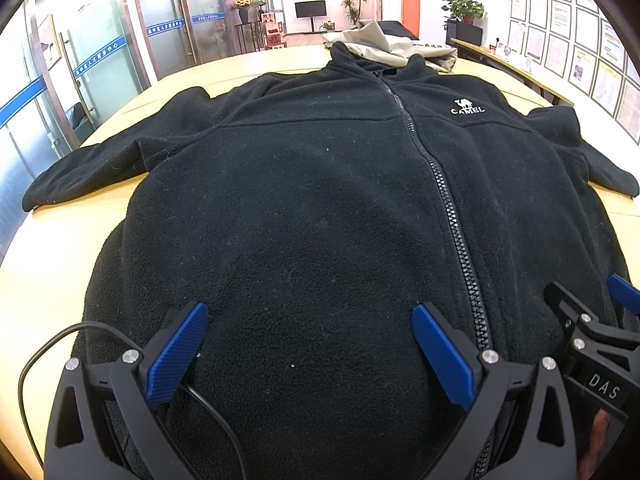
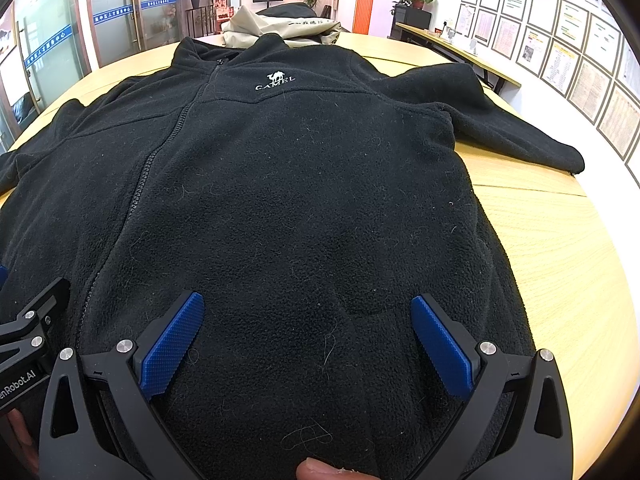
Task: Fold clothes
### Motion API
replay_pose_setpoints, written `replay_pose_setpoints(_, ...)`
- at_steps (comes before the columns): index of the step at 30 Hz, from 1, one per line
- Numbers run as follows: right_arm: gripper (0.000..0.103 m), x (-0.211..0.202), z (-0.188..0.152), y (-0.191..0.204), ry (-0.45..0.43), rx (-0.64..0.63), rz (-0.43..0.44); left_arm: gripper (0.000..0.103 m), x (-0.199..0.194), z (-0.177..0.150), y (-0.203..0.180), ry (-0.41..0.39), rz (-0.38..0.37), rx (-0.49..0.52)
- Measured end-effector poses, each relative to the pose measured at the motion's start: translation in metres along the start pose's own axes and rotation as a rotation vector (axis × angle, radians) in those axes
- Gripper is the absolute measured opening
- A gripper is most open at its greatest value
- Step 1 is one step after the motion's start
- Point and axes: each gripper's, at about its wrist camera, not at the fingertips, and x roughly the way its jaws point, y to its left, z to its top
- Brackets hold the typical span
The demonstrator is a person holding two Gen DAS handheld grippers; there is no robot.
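Clearly both the left gripper (image 1: 310, 354) and the right gripper (image 2: 308, 344) are spread wide, grasping nothing, above the black fleece jacket (image 1: 320, 200); a beige garment (image 1: 394, 46) lies at upper centre.

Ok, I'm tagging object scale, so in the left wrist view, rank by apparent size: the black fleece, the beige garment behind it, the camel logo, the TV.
1. Black fleece, fills most of the view.
2. Beige garment.
3. Camel logo and TV look alike in size; the TV is far off, so I won't rank them.
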Motion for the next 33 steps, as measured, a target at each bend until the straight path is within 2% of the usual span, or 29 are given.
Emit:
replay_pose_setpoints(11,0.103,-0.001,0.000,-0.006,0.018,0.028,0.020,0.103,0.001,0.000,-0.001,0.007,-0.003,0.007)
replay_pose_setpoints(14,0.103,-0.001,0.001,-0.006,0.029,0.030,0.017,0.103,0.003,0.010,0.001,0.091,-0.018,0.044)
replay_pose_setpoints(17,0.103,-0.001,0.013,-0.006,0.151,0.004,0.008,0.102,-0.005,0.029,0.009,0.227,0.028,0.074)
replay_pose_setpoints(19,0.103,-0.003,0.026,-0.002,0.305,-0.051,-0.014,0.102,-0.030,0.050,0.023,0.238,0.040,0.054)
replay_pose_setpoints(21,0.103,-0.023,0.042,0.008,0.338,-0.157,-0.036,0.102,-0.058,0.074,0.036,0.236,0.041,0.037)
replay_pose_setpoints(23,0.103,-0.059,0.065,0.017,0.295,-0.214,-0.058,0.102,-0.081,0.097,0.046,0.236,0.044,0.029)
replay_pose_setpoints(26,0.103,-0.107,0.099,0.022,0.280,-0.181,-0.071,0.102,-0.118,0.130,0.063,0.198,0.043,0.012)
replay_pose_setpoints(29,0.103,-0.155,0.128,0.030,0.228,-0.133,-0.070,0.102,-0.149,0.154,0.071,0.158,0.056,0.011)
replay_pose_setpoints(33,0.103,-0.195,0.149,0.042,0.184,-0.131,-0.088,0.102,-0.176,0.170,0.082,0.125,0.032,0.013)
